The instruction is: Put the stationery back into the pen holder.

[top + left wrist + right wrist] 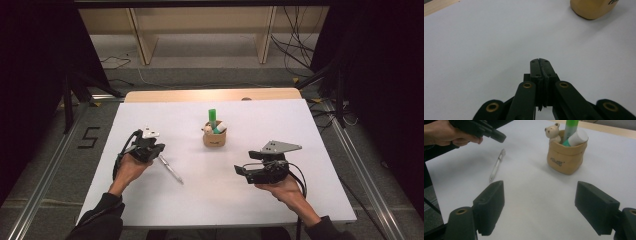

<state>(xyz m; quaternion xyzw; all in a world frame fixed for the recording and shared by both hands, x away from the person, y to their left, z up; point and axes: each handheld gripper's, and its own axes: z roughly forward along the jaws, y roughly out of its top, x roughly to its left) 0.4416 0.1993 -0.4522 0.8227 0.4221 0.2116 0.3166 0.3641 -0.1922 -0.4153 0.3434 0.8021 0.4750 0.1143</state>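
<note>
The white worktop (pixel 210 195) carries everything here. On the floor to its left, a "5" is marked in dark tape.

The right gripper (pixel 243 171) sits near the worktop's front right, a grey three-cornered plate on top. Its jaws stand wide apart with nothing between them, as the right gripper view makes plain.

The left gripper (pixel 156 134) is in the left hand (pixel 131 167) at the worktop's left. In its own view the two jaws are pressed together, tip to tip, with nothing visible between them, pointing over bare white surface.

The tan pouch (pixel 566 157) stands ahead of the right gripper, slightly right of its centre line, and well ahead and to the right of the left gripper, where just its lower corner shows. It has dark script printed on its front, too small to read. The right gripper view reveals its contents: a small bear figure (pixel 552 132), a green marker (pixel 571 127) and a white-capped tube (pixel 577 138).

The clear pen (pixel 497 166) lies flat on the worktop, just below and beside the left gripper's tips, apart from them; from the right gripper it lies ahead to the left.
</note>
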